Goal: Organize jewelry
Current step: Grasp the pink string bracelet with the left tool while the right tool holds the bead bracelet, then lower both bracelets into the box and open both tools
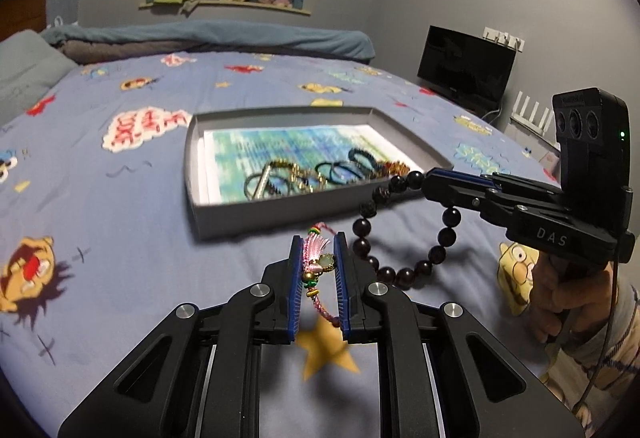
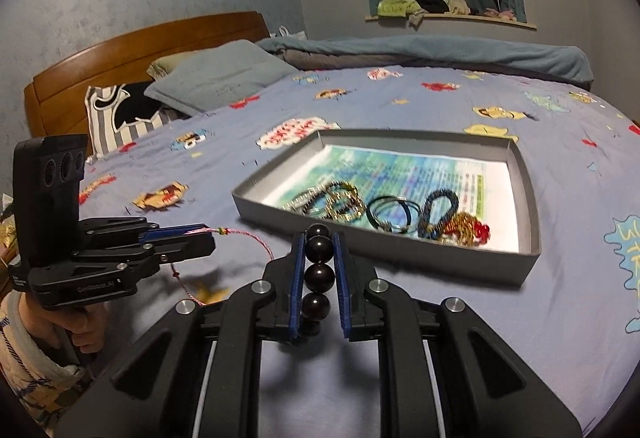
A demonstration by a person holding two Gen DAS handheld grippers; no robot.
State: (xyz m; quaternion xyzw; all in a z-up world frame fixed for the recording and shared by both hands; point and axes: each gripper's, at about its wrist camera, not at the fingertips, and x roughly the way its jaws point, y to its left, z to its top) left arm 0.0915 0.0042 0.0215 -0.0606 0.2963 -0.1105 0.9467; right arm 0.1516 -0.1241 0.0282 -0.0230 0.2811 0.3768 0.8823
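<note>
My left gripper [image 1: 318, 238] is shut on a pink braided cord bracelet [image 1: 316, 258] with a tassel and a pale green charm, held above the bed. In the right wrist view that left gripper [image 2: 210, 234] sits at the left, the pink cord bracelet [image 2: 260, 244] looping down from its tip. My right gripper [image 2: 318, 238] is shut on a dark bead bracelet [image 2: 319, 250]. From the left wrist view the right gripper [image 1: 426, 178] holds the bead bracelet [image 1: 362, 228] hanging as a ring. A grey shallow box [image 2: 524, 194] ahead holds several bracelets and hair ties.
The blue cartoon-print bedsheet [image 2: 420, 106] covers the bed. Pillows [image 2: 216, 78] and a wooden headboard [image 2: 132, 50] lie at the far left in the right wrist view. A dark monitor [image 1: 466, 68] stands beyond the bed's right edge. A hand [image 1: 560, 290] grips the right tool.
</note>
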